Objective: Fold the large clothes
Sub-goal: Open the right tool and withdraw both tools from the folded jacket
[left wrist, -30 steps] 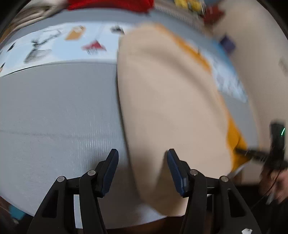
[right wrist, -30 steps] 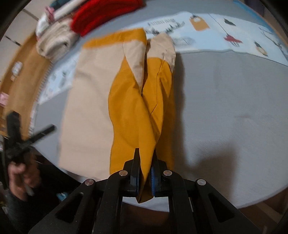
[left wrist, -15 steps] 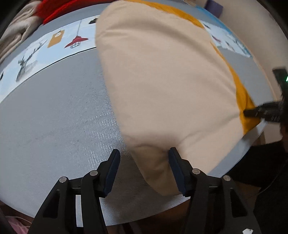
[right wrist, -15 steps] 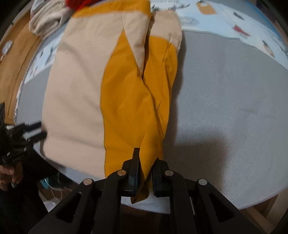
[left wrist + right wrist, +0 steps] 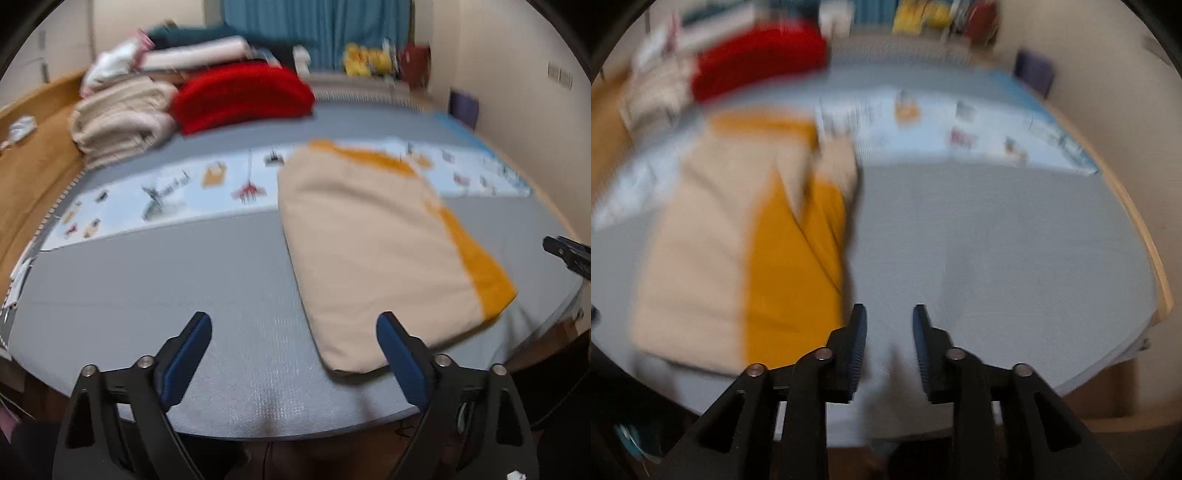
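Your left gripper (image 5: 293, 334) hovered over the near edge of the grey mattress (image 5: 166, 280), its blue-padded jaws spread wide after just opening, with only the finely ribbed grey cover between them. Your right gripper (image 5: 889, 321) had its ridged black jaws partly apart, also just opening, and no cloth lay between them. It pointed at bare grey cover just right of the garment.

The folded garment (image 5: 369, 251) lay flat on the mattress, free of both grippers. It was a long, rounded rectangle of soft beige fabric with a mustard-yellow strip along its right side. From the right wrist view, blurred, that mustard part (image 5: 794, 258) showed as a tall panel with a diagonal crease, beige cloth overlapping its far end.

Beyond the garment ran a pale blue printed band (image 5: 166, 192) across the mattress, scattered with small pictures. Further still, at the far left, sat a pile of folded textiles: a plush red blanket (image 5: 240, 96) beside a thick cream one (image 5: 122, 114), lighter cloths stacked behind. A teal curtain (image 5: 314, 26) hung at the back wall.
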The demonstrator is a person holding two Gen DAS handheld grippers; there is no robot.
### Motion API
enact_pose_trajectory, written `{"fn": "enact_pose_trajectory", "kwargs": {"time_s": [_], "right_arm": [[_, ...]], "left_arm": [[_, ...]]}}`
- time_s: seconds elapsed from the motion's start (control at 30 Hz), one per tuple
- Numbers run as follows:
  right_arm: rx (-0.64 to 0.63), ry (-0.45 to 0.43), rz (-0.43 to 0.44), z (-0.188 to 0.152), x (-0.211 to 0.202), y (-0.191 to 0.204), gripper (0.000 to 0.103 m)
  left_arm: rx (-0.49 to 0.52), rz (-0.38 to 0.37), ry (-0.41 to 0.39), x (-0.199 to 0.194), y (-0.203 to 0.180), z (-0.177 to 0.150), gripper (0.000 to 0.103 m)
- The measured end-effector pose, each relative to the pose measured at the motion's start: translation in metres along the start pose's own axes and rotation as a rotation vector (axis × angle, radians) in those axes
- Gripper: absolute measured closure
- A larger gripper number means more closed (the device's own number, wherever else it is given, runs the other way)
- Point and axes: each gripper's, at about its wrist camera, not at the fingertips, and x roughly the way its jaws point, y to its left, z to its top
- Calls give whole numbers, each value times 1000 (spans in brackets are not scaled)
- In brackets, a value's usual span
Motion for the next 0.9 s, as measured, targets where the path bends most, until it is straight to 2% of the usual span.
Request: {"fn": "enact_pose_trajectory", "kwargs": {"time_s": [0.03, 0.07, 0.1, 0.13, 0.2, 0.3, 0.47, 0.6, 0.8, 0.9], "right_arm": [[-4, -67, -6, -1, -21, 5, 48], [-8, -144, -10, -5, -45, 10, 31], [-10, -223, -8, -10, -70, 16, 23], [-15, -288, -1, -16, -92, 21, 22], [-31, -353, 5, -29, -124, 36, 22], [-47, -390, -3, -51, -160, 57, 21], [-63, -386, 3, -79, -194, 79, 16], [-107, -324, 13, -88, -179, 89, 14], [-103, -240, 5, -84, -147, 87, 14], [-85, -225, 13, -81, -142, 82, 14]], "left_arm": [[-14, -2, -25, -10, -1, -2, 10], [-27, -4, -40, -18, -4, -4, 8], [-42, -9, -52, -27, -7, -7, 7], [-51, -9, -58, -34, -12, -10, 6], [-61, -3, -61, -48, -23, -19, 4], [-81, -18, -56, -65, -33, -36, 3], [-36, -36, -60, -77, -57, -57, 2], [-26, -25, -86, -69, -61, -52, 2], [-55, -33, -57, -60, -62, -52, 2], [-60, -41, -47, -59, -62, -53, 2]]}}
